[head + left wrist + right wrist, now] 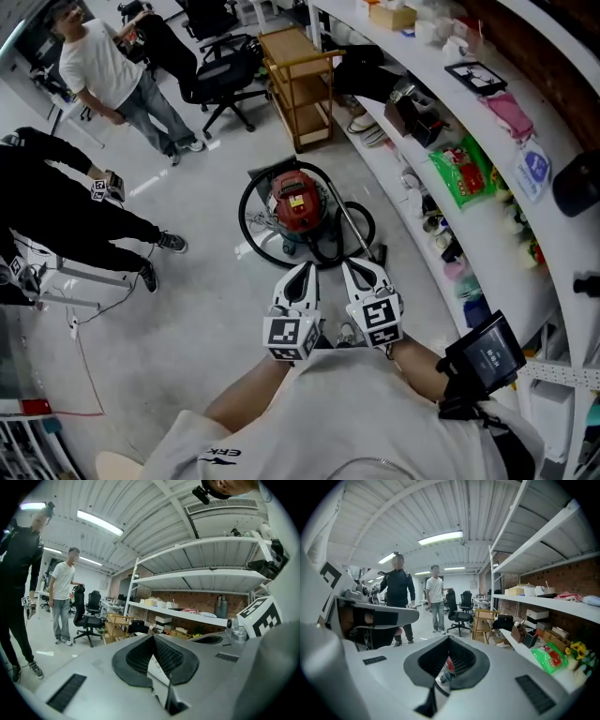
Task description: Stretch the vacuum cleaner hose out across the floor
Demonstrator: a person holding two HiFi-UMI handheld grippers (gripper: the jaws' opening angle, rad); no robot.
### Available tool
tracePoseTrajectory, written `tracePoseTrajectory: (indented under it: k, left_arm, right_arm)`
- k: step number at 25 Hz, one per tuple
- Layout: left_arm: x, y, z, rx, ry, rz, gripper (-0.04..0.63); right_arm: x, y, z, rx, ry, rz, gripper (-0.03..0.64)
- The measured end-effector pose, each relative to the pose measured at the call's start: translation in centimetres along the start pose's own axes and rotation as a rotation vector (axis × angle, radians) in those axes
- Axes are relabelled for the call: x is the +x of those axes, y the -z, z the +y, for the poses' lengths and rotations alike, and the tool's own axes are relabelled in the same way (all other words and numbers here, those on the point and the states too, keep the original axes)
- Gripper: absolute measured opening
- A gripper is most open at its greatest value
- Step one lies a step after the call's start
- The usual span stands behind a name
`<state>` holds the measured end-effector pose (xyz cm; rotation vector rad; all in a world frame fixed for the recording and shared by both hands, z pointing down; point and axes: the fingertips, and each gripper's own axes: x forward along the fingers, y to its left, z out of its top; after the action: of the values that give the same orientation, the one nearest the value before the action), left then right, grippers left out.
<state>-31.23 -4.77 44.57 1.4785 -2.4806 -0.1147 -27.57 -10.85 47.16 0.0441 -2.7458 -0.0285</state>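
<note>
- Black coiled vacuum hose (246, 232) rings the red canister vacuum cleaner (298, 202) on the grey floor (206, 309), directly ahead of both grippers.
- Left gripper (302, 274) and right gripper (361, 270): jaws closed, empty; the right is judged nearer the hose's end.

Bare floor (206, 309) left of vacuum (298, 202); shelving (427, 61) crowds right.

Bright, even light from ceiling tube lights (440, 537); shadows on the floor (216, 309) soft. My gripper views bow hard toward dark corners.
</note>
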Motion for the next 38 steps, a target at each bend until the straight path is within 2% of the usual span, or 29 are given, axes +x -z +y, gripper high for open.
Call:
tracePoseTrajectory:
  k: [7, 16, 25, 31, 38]
  left_arm:
    - [4.7, -0.4, 2.7, -0.005, 0.031, 0.015, 0.002]
    - [11.5, -2.4, 8.1, -0.007, 0.111, 0.041, 0.002]
    - [15.3, -3.4, 13.6, -0.011, 0.166, 0.049, 0.002]
    - [16.6, -2.7, 16.4, -0.039, 0.141, 0.07, 0.002]
    - [19.0, -1.9, 18.8, -0.07, 0.076, 0.1, 0.003]
  right_arm:
    - [4.5, -0.4, -2.1, 0.009, 0.018, 0.023, -0.003]
    - [11.5, -3.0, -5.1, 0.04, 0.101, 0.047, -0.003]
    - [17.9, -4.9, -5.2, 0.051, 0.155, 0.062, -0.003]
    - [20.4, -4.5, -5.6, 0.058, 0.158, 0.095, -0.003]
    - [23.1, -3.9, -7.7, 0.06, 0.136, 0.13, -0.003]
